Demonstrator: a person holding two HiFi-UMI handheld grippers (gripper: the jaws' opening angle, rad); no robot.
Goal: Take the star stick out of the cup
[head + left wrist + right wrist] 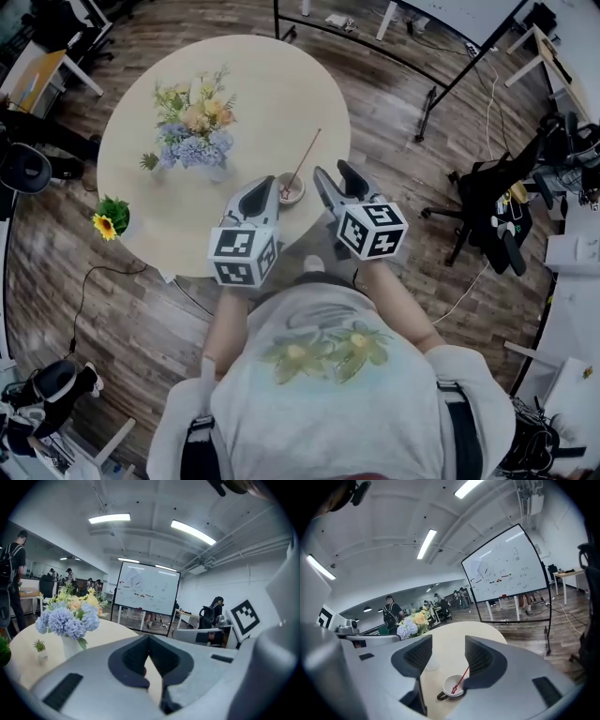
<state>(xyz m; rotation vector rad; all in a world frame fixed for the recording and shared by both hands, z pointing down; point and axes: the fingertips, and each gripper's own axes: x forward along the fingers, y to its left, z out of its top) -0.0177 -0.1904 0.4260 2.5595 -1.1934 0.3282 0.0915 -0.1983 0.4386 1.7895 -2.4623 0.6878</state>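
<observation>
On the round beige wooden table (pixel 281 94), the thin red star stick (pixel 302 161) leans in the small white handled cup (pixel 292 190) just ahead of the right gripper (pixel 333 172), whose jaws stand parted and empty, while the left gripper (pixel 267 185) is clenched on nothing

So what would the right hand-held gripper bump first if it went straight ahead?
Probably the star stick leaning out of the cup, just ahead between its open jaws, though depth is unclear.
</observation>
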